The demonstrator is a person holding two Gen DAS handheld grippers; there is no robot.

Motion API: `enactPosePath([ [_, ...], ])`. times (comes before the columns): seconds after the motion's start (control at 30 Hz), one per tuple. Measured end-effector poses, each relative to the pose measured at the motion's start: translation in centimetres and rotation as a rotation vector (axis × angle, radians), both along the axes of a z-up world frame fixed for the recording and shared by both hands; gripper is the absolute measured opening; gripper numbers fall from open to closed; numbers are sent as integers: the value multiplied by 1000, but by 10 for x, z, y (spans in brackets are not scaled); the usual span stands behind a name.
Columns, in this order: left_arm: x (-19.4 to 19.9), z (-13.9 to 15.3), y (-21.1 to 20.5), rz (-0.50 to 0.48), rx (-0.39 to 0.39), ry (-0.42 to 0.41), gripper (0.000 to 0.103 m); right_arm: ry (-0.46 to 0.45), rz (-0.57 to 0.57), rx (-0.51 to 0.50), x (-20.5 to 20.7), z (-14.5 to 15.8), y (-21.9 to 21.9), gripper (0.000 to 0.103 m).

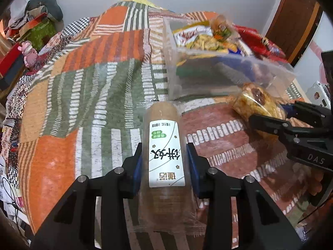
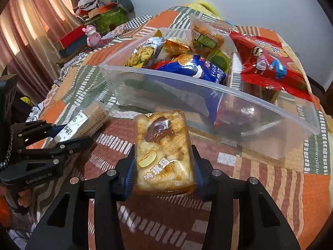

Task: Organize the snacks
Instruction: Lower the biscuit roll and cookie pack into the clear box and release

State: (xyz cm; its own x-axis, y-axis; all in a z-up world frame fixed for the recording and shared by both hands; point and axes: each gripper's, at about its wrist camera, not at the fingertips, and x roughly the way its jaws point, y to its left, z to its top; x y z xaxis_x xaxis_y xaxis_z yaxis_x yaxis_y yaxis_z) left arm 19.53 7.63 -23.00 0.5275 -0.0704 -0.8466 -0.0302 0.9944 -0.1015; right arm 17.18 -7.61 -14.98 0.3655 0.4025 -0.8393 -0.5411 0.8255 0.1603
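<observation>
My left gripper is shut on a brown biscuit roll with a white label, held above the bed. It also shows in the right wrist view at the left. My right gripper is shut on a yellow sachima snack pack; in the left wrist view the pack shows at the right. A clear plastic bin stands just beyond both grippers. It holds several snack packs, among them a blue bag and a yellow-green bag.
A red snack bag leans at the bin's right side. The patchwork bedcover spreads to the left. A pink toy and boxes sit at the far left by the curtain. A wooden door is at the right.
</observation>
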Motion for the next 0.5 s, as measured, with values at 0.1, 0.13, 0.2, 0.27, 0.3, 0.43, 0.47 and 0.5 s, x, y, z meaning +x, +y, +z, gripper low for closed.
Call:
enactPosePath([
  [0.1, -4, 15, 3, 9, -9, -33, 38, -19, -7, 23, -3, 9, -6, 43],
  [0.13, -5, 23, 4, 12, -10, -51, 38, -31, -9, 31, -5, 14, -8, 43],
  [0.2, -5, 34, 4, 15, -7, -74, 38, -51, -15, 40, -6, 21, -10, 43],
  [0.27, -6, 47, 4, 14, -4, -102, 38, -75, -22, 53, -6, 29, -14, 43],
  [0.3, -3, 51, 3, 15, -3, -113, 38, -85, -28, 59, -6, 33, -16, 43],
  [0.43, 4, 76, 0, 6, -6, -170, 38, -125, -53, 88, -1, 46, -20, 43],
  [0.47, 7, 81, -1, 4, -6, -183, 38, -136, -61, 94, 1, 51, -21, 43],
  [0.5, 11, 85, -2, 1, -8, -194, 38, -145, -67, 98, 4, 53, -22, 43],
])
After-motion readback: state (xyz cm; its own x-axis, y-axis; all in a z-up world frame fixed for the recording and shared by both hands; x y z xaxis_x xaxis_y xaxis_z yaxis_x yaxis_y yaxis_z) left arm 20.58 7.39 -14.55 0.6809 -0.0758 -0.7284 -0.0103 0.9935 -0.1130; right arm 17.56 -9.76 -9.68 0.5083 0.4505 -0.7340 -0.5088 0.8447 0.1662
